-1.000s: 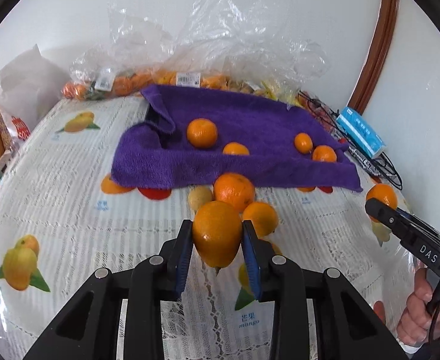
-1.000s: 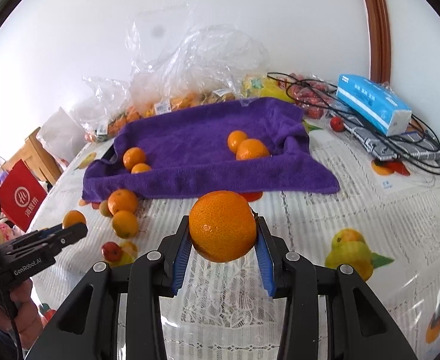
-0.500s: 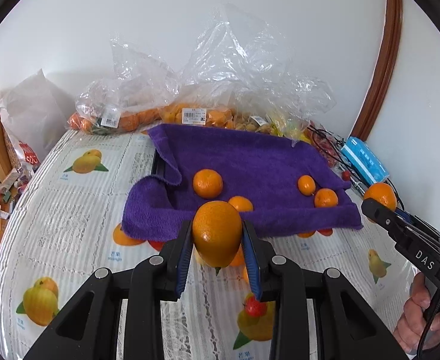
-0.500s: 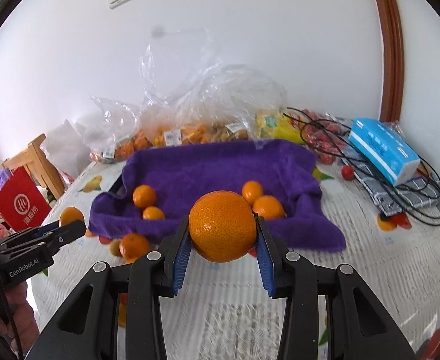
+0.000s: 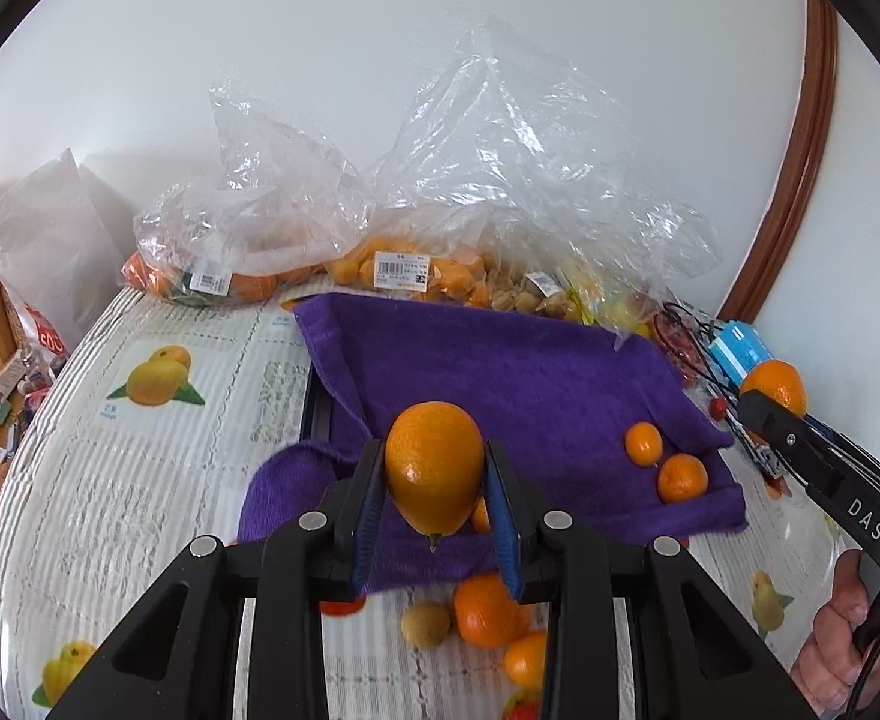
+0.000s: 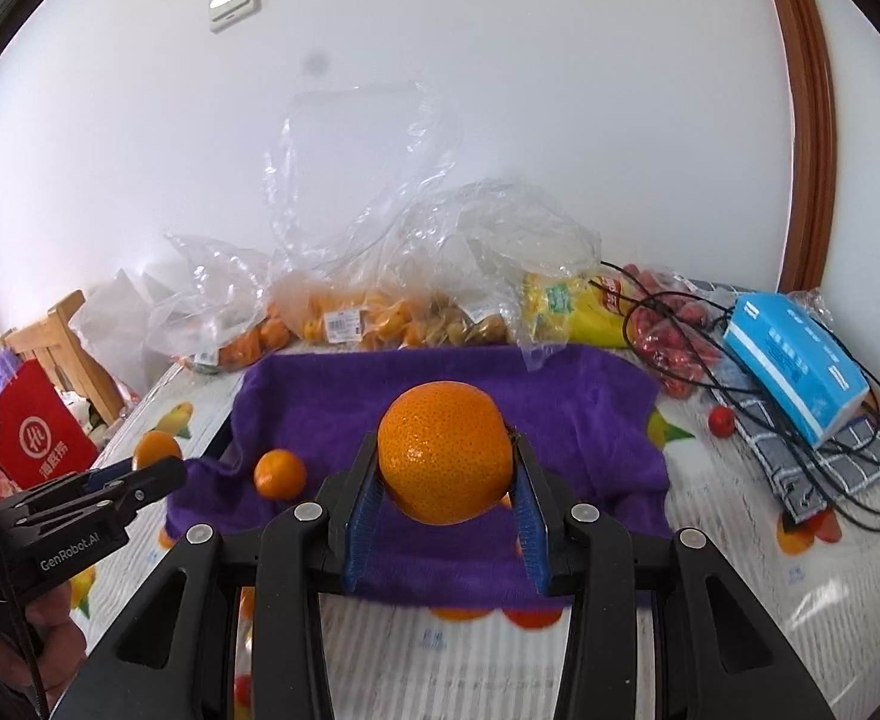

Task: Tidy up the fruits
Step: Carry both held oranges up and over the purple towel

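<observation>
The left tool point(image 5: 434, 474) clenches an egg-shaped, smooth orange point(image 5: 434, 465) and the right tool point(image 6: 445, 468) a rounder, pitted orange point(image 6: 445, 450), both above the purple towel point(image 6: 559, 408) on the bench point(image 5: 158, 450), one handle reading "GenRobot.AI", the other seemingly "DAS".

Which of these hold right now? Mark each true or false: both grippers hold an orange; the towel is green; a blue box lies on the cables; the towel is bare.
1. Both grippers hold an orange. True: the left gripper grips an elongated orange, the right gripper a round orange.
2. The towel is green. False: the towel is purple.
3. A blue box lies on the cables. True: blue box, cables.
4. The towel is bare. False: small oranges lie on it.
</observation>
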`<state>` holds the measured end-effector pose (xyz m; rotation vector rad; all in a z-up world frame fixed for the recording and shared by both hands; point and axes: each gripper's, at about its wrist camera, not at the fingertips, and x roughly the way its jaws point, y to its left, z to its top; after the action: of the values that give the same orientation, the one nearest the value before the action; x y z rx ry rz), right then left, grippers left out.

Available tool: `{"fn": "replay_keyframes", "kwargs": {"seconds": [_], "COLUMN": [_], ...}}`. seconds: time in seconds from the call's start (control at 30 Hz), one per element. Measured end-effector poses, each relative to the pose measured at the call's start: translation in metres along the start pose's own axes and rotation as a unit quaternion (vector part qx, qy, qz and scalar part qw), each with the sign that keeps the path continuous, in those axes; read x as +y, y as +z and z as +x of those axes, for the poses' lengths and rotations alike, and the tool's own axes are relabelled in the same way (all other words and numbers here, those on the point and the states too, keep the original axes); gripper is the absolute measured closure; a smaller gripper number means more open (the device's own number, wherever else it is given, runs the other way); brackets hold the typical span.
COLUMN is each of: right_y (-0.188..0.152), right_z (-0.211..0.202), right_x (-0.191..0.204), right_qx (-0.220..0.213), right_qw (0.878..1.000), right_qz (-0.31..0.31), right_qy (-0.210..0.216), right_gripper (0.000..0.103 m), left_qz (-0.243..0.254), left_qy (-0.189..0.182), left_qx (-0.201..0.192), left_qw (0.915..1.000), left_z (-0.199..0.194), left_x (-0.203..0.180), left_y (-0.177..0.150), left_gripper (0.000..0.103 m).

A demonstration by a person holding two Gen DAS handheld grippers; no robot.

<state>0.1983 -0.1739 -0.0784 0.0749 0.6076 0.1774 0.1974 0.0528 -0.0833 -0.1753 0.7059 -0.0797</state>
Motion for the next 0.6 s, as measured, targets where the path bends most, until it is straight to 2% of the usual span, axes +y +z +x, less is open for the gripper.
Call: {"fn": "replay_keyframes", "kwargs": {"seconds": [0.33,0.47,0.6], "right_y": [0.033,0.030,0.015], "right_z": [0.031,0.048,0.072], "right_x": [-0.023,-0.026,-0.022], "right_qx": [-0.010,0.001,0.036], "right_qw": [1.000,1.000,0.999], "right_qz": [0.024,0.026,0.020], "right_qy": [0.000,0.013,0.032], "right_gripper": [0.063,0.063,0.063], "left_qz": [-0.020,-0.024,-0.020], "left_qy": [-0.009,-0.014,-0.011], "left_qx": [0.000,0.006,0.010], "left_qw": [0.9998,0.9996,0.9997], "left_z": [0.039,0.055,0.067], "left_x": [0.004,0.001,0.003], "left_y": [0.034,0.034,0.025], "left_gripper": [0.073,0.073,0.073]}}
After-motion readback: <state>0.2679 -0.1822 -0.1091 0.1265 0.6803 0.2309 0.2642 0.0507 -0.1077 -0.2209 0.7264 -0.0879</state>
